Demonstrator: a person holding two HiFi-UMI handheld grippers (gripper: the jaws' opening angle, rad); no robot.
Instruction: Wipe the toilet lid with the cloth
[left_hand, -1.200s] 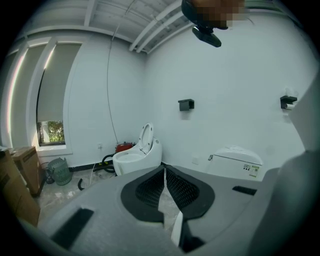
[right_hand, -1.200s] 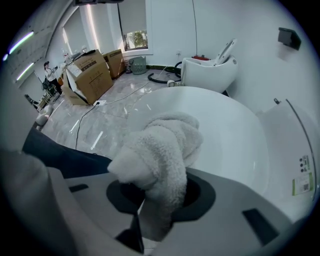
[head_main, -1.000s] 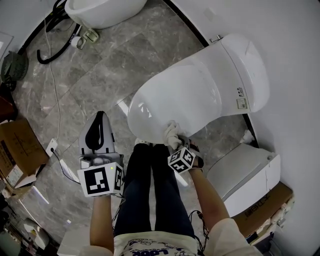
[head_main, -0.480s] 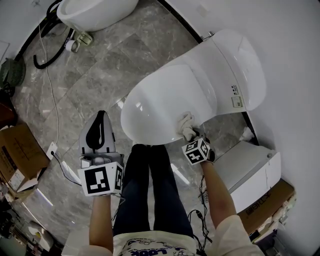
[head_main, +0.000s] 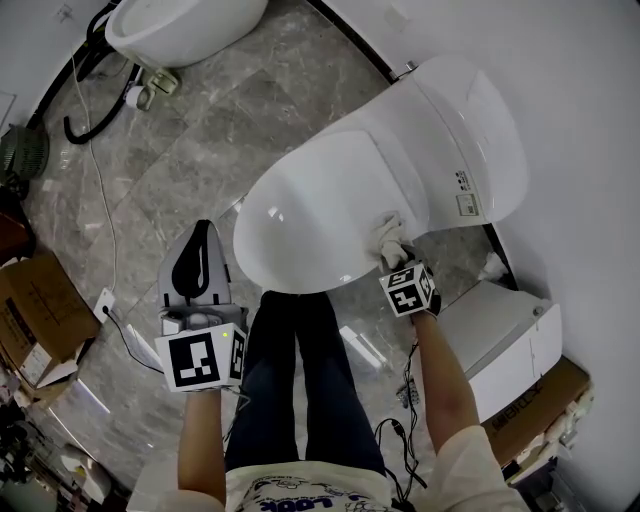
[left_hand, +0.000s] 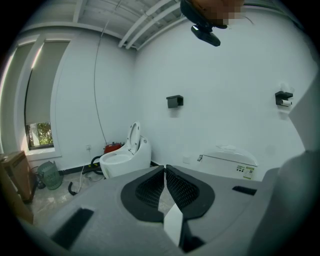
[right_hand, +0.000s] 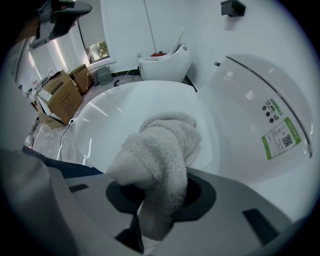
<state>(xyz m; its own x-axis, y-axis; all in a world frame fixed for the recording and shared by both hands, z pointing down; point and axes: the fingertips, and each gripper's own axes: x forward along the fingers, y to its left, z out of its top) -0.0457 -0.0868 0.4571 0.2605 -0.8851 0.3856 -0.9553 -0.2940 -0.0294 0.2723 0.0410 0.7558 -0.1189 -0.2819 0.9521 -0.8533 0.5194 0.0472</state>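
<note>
White terry cloth (right_hand: 162, 147) filled the right gripper (right_hand: 160, 200); its jaws were clamped on the bunched lower end, and the loose top flopped forward onto the toilet lid (right_hand: 125, 105). In the head view that gripper (head_main: 395, 258) sat at the right of centre, pressing the cloth (head_main: 390, 233) against the lid's (head_main: 310, 210) right rim, close to where the lid met the rear body of the toilet (head_main: 475, 120). A small label (head_main: 467, 205) on that body was just beyond the cloth.

My left gripper (head_main: 200, 240) hung at the lower left of the frame over the grey marble floor (head_main: 200, 130), well apart from the toilet. Its own view showed the jaws (left_hand: 165, 182) pressed together with nothing between them, pointing across the room at a second toilet (left_hand: 125, 155) by the far wall.

I judged the wiping to be under way, not finished. The cloth was in contact at one spot on the rim, while the broad middle, the front curve and the left side of the lid lay away from it. The surface looked evenly glossy all over, so I could not tell from the pictures which parts had been covered. To my reading, sweeps across the wide centre and round the front edge were what was left, with the left gripper taking no part.
</note>
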